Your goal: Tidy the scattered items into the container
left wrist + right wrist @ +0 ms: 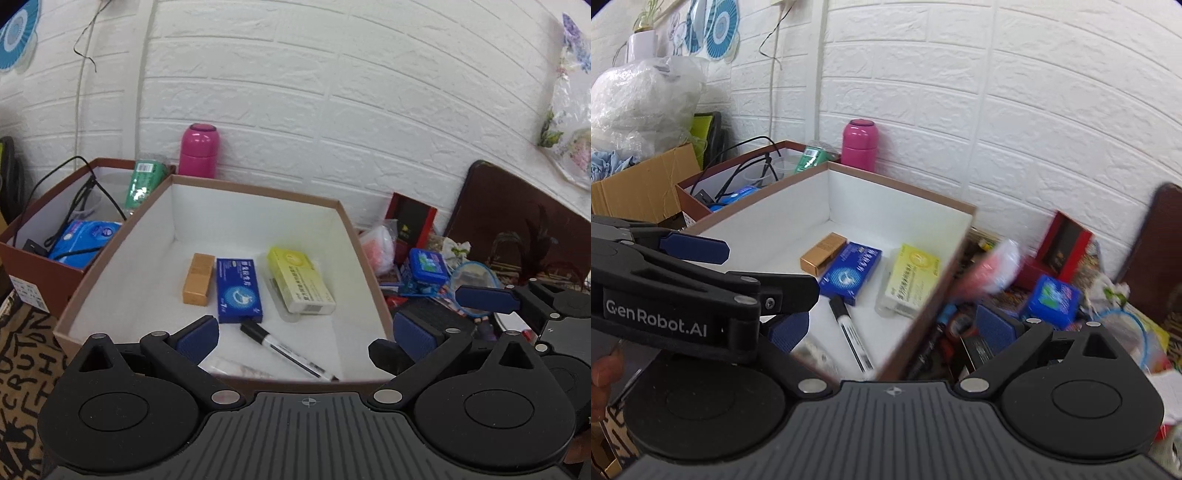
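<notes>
judging by what lies inside, tidying is partly done: the white-lined container [255,218] holds a gold box [198,278], blue box [238,290], yellow box [301,280] and marker [288,350] near its front edge; clutter beside its right edge remains. left gripper [303,336] and right gripper [892,326] both gape empty
</notes>
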Demonstrator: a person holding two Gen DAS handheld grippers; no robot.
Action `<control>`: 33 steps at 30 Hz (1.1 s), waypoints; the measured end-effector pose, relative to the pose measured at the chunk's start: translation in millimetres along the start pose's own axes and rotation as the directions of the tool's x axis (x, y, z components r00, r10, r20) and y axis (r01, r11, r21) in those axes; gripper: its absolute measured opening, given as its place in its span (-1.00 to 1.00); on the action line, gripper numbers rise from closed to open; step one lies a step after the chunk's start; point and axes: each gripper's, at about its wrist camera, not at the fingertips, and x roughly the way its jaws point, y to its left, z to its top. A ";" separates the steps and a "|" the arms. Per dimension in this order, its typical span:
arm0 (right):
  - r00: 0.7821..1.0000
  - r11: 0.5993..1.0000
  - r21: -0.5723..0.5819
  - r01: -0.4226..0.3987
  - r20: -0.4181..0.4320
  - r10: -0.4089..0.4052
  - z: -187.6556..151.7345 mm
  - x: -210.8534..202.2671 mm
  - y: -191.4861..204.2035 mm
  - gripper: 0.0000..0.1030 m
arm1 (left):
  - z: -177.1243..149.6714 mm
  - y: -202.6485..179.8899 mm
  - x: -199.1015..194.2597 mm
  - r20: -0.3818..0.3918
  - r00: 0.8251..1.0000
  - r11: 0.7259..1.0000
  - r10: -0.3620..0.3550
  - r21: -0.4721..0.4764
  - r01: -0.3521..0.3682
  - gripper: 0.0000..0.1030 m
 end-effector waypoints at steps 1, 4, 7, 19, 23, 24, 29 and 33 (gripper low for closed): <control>1.000 1.000 0.015 0.008 0.001 -0.008 -10.5 -6.4 -3.6 0.92 | -8.6 -8.1 -1.1 -0.007 1.000 1.000 -0.012 0.007 0.012 1.00; 1.000 0.996 0.080 0.028 -0.008 -0.027 -46.3 -24.0 -15.4 0.93 | -38.2 -31.5 -0.6 -0.042 0.997 0.998 -0.059 0.008 0.059 1.00; 0.998 0.989 0.136 0.061 -0.032 -0.057 -83.3 -38.7 -25.0 0.93 | -69.5 -54.3 5.2 -0.092 0.989 0.993 -0.114 -0.019 0.113 1.00; 0.965 0.942 0.212 0.260 -0.097 -0.244 -161.5 -57.8 -79.7 0.93 | -102.2 -110.7 47.7 -0.164 0.969 0.978 -0.187 0.065 0.200 1.00; 0.962 0.925 0.266 0.273 -0.090 -0.259 -168.2 -53.6 -100.4 0.91 | -94.9 -117.9 65.8 -0.154 0.975 0.980 -0.159 0.092 0.175 0.93; 0.961 0.922 0.272 0.277 -0.090 -0.262 -169.1 -50.9 -104.1 0.90 | -93.9 -119.7 71.2 -0.155 0.975 0.980 -0.159 0.092 0.174 0.89; 0.953 0.901 0.311 0.303 -0.097 -0.288 -170.4 -34.3 -124.7 0.71 | -93.3 -133.7 95.7 -0.178 0.970 0.973 -0.167 0.128 0.191 0.78; 0.959 0.893 0.351 0.282 -0.114 -0.258 -168.9 -21.2 -143.5 0.53 | -88.6 -133.4 110.1 -0.167 0.971 0.976 -0.171 0.108 0.191 0.69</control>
